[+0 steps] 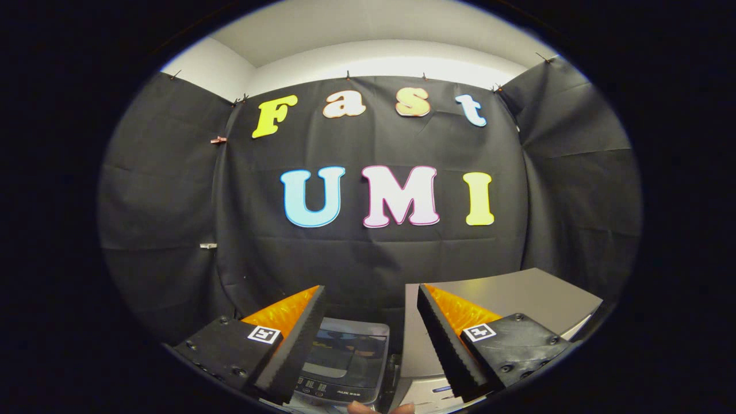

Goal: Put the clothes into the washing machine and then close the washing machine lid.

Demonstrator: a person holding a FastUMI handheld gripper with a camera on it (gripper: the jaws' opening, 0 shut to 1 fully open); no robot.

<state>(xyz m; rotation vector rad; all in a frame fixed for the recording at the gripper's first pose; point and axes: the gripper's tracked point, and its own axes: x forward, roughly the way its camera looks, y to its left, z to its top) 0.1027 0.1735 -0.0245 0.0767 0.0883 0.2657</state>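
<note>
Between the two fingers of the gripper (371, 299), which stood spread wide with nothing held, a small washing machine (345, 362) sat low down, just ahead of and below the fingertips. Its lid (348, 348) lay shut, a dark window panel showing through it, with a control strip along the near edge. Just to the right of the machine stood a pale grey box-like unit (517, 293) with a flat top, partly hidden by the right finger. Black cloth (368, 259) hung as the back wall beyond everything. At the very bottom, below the fingers, fingertips of a hand (379, 408) peeked in. Clothes could not be made out.
</note>
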